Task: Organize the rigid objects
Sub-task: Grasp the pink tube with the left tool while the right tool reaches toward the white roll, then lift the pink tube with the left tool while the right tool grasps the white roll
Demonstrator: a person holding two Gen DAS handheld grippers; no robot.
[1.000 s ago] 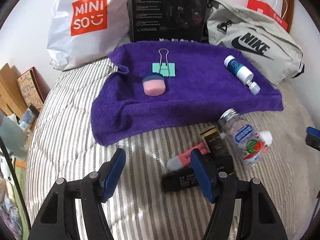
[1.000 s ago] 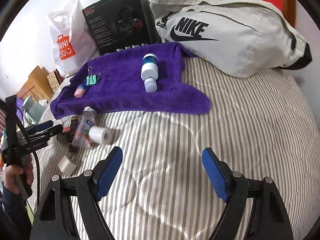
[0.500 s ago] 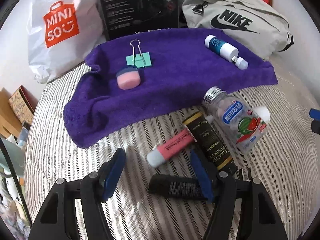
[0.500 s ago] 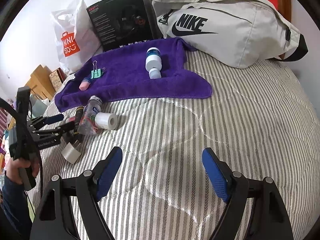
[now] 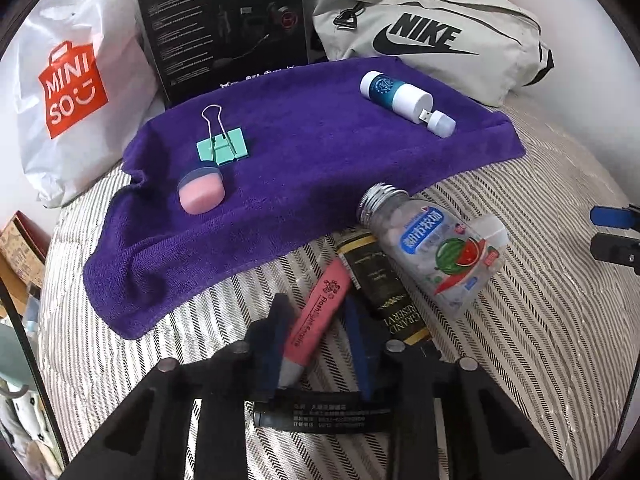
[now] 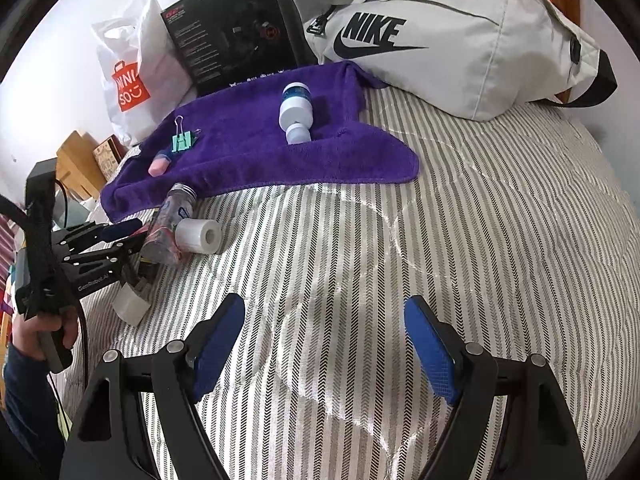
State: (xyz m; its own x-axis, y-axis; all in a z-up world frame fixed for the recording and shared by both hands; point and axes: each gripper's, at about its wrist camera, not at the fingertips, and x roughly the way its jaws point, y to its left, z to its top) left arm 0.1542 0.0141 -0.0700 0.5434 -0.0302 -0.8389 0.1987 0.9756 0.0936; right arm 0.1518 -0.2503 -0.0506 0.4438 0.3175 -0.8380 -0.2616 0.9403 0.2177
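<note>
A purple towel on the striped bed holds a green binder clip, a pink-and-blue eraser and a white-and-blue USB bottle. Below its edge lie a clear candy bottle, a black-gold bar, a black bar and a pink highlighter. My left gripper has its fingers narrowed around the highlighter; whether they grip it I cannot tell. My right gripper is open and empty over the bare bedcover. The towel and candy bottle also show in the right wrist view.
A white tape roll lies by the candy bottle, and a pale small block lies nearer. A Miniso bag, a black box and a grey Nike bag line the back. Bedside clutter is at left.
My left gripper has moved forward and down onto the pink highlighter and its fingers have closed in around it. My right gripper stays open and has shifted slightly.
</note>
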